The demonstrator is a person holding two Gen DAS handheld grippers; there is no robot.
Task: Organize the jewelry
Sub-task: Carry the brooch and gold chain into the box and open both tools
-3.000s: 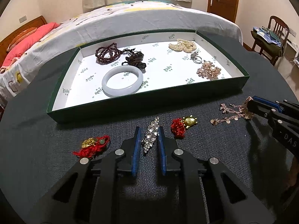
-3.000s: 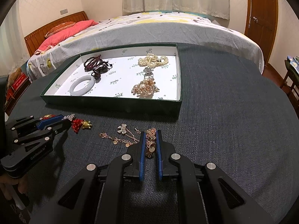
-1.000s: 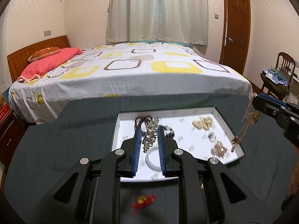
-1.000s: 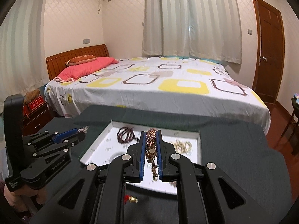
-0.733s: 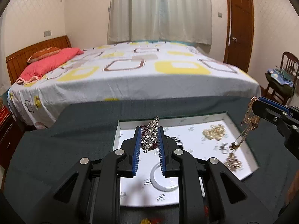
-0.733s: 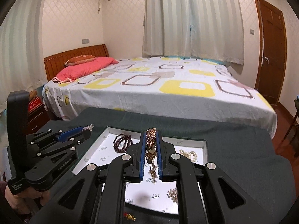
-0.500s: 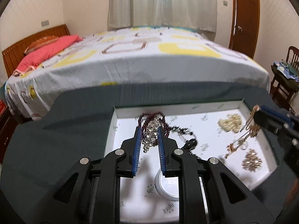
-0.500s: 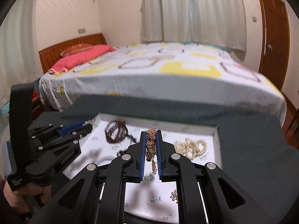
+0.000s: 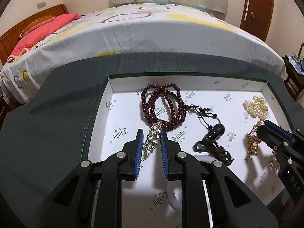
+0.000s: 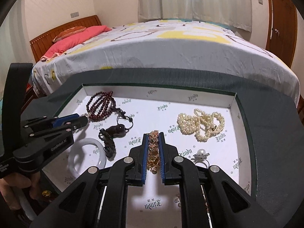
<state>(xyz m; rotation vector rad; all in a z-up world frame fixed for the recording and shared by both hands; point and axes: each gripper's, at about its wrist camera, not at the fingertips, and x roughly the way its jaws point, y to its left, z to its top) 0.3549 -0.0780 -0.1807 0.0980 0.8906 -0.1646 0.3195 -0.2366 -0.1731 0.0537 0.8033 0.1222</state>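
In the left wrist view, the left gripper (image 9: 151,142) is seen nearly closed on a rhinestone brooch (image 9: 153,139), which is pinched between the blue pads and held over the tray (image 9: 98,102), toward its left side and just short of the dark red beads (image 9: 161,102). Already laid in the tray are those beads, a dark pendant (image 9: 213,133) on its cord near the middle, pearls (image 9: 257,108) toward the far right corner and a white bangle (image 9: 173,199), half hidden under the gripper at the near edge. In the right wrist view, the right gripper (image 10: 153,152) is clamped fully on a gold chain (image 10: 153,150), part of which hangs below the pads over the middle of the tray; a pearl ring (image 10: 201,154) lies just right of it, and a small gold piece (image 10: 46,193) is glimpsed outside the tray's near left corner. The task is judged well advanced: most pieces are in the tray, two are held above it and not yet released, and at least that one outside piece is left.
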